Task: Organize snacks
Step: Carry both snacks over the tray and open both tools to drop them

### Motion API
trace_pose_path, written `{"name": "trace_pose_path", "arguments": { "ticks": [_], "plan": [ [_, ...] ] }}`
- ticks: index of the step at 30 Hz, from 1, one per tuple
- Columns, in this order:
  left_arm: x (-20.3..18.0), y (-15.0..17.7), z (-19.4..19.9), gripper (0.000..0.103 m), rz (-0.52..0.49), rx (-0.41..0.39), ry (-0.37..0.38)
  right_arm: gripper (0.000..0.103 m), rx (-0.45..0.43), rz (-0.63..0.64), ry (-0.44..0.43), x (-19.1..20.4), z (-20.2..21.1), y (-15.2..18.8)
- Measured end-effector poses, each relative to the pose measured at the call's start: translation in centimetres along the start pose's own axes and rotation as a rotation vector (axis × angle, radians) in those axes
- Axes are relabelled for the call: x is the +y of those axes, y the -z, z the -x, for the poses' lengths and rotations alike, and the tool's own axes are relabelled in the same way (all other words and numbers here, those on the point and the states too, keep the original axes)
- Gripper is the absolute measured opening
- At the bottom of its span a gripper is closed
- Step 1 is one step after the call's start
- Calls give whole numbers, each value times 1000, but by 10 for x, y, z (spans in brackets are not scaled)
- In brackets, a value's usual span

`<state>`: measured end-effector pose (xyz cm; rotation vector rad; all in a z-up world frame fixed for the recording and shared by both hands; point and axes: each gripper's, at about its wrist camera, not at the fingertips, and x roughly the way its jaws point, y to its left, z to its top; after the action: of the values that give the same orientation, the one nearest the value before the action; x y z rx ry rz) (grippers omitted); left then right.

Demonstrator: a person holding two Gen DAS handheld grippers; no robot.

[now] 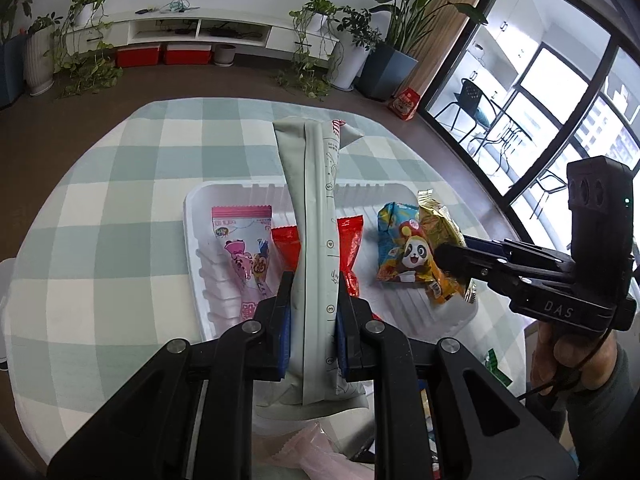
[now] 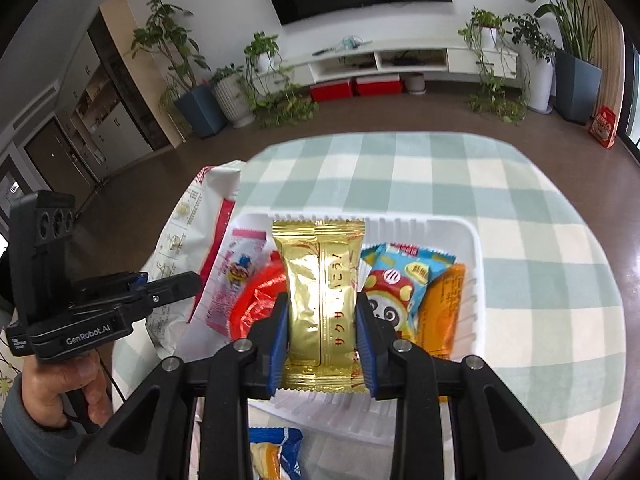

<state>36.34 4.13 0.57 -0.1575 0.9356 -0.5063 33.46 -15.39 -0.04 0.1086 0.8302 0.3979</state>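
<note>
Clamped in the left tool [image 1: 314, 320] is the largest thing here, a long grey-white packet [image 1: 316, 216], its long axis running straight ahead along the fingers and reaching over the white tray [image 1: 192, 216], which is taken as the landmark. That tray is set on the checked worktop [image 1: 120, 160] and already holds a pink packet [image 1: 240, 248], red sweets [image 1: 286, 246], a panda packet [image 2: 394, 280] and an orange packet [image 2: 440, 308]. Above the tray's near middle, a gold packet [image 2: 320, 288] is gripped by the right tool [image 2: 322, 332], its long axis also pointing away along the fingers. Both carried packets are judged to hang over the tray, so each release is a short lowering; the gold packet seems nearer to a free gap.
</note>
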Motion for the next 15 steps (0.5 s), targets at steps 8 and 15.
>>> {"name": "trace_pose_path", "arguments": {
  "ticks": [8,15],
  "plan": [
    [3,9,-31,16,-11,28,-13,33,61,26,52,8,-30,18],
    [4,13,-40,16,-17,29,-54,33,90,32,69,6,-44,24]
  ]
}}
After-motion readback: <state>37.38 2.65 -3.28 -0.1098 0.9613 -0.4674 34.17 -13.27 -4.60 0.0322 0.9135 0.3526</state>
